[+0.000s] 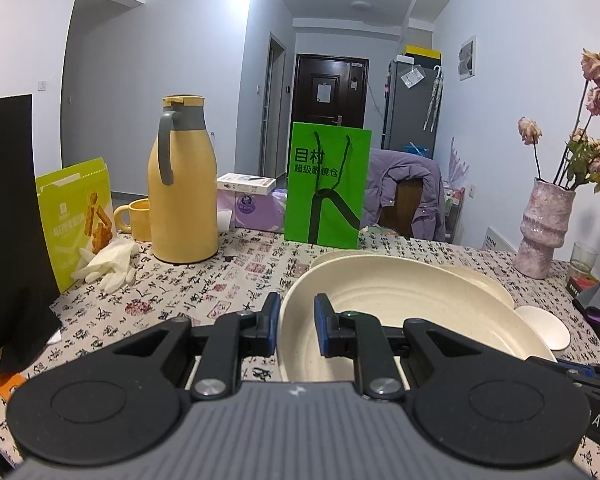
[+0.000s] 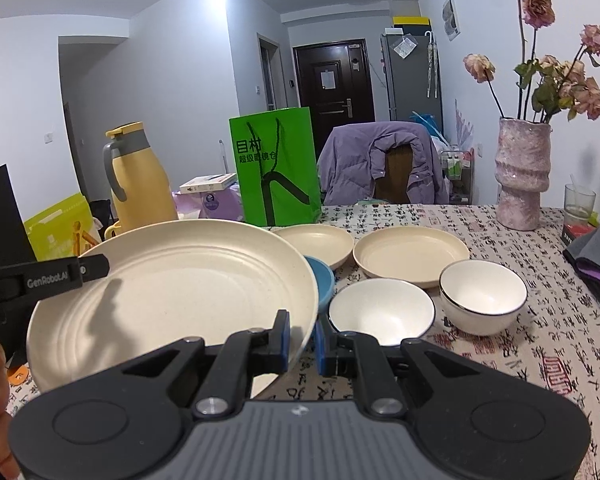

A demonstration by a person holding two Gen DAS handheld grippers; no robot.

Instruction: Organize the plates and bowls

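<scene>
We hold the large cream plate (image 2: 172, 280) between us, tilted above the table (image 2: 520, 340) — its left rim pinched in the narrow fingers of the left gripper (image 1: 297, 322), its right rim in those of the right gripper (image 2: 302, 336). Just beyond its far edge sits a blue bowl (image 2: 324, 280), partly hidden, then two smaller cream plates (image 2: 410, 254) side by side. Near the right gripper stand two white bowls (image 2: 482, 294), close together. Farther back — a green paper bag (image 2: 276, 168), a yellow thermos (image 1: 182, 188) and a pink vase (image 2: 522, 172) of dried flowers.
</scene>
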